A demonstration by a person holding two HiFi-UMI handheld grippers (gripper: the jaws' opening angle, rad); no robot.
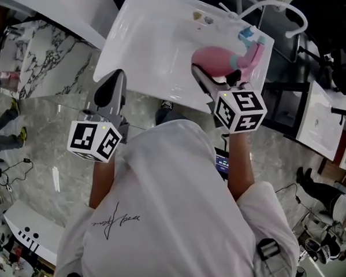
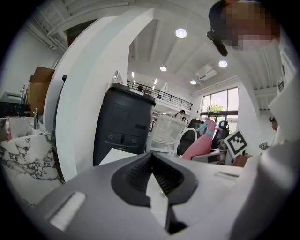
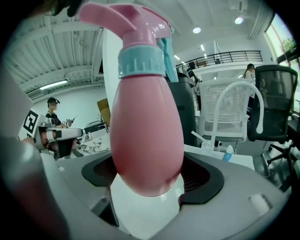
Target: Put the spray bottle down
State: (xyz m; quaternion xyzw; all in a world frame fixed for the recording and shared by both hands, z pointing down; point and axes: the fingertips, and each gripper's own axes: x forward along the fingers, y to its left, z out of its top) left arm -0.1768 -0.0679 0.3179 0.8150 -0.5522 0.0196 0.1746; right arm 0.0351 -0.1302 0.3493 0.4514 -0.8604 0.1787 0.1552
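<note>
The pink spray bottle [image 1: 220, 57] with a teal collar and pink trigger head hangs over the white table [image 1: 143, 41], tilted toward the far right. My right gripper [image 1: 218, 75] is shut on its rounded body. In the right gripper view the bottle [image 3: 145, 126] fills the middle, its belly squeezed between the black pads [image 3: 101, 171] of the right gripper [image 3: 147, 176], its base above the tabletop. My left gripper [image 1: 112, 86] hovers at the table's near edge with its jaws together and nothing in them. From the left gripper [image 2: 152, 176] view, the pink bottle [image 2: 200, 143] shows far off.
Small items [image 1: 202, 18] lie at the table's far side, and a small blue-capped bottle [image 3: 227, 152] stands there too. A white chair [image 1: 275, 8] stands behind the table, a marble slab [image 1: 41, 56] to the left, another white desk [image 1: 321, 119] to the right. A dark bin [image 2: 123, 126] stands beyond.
</note>
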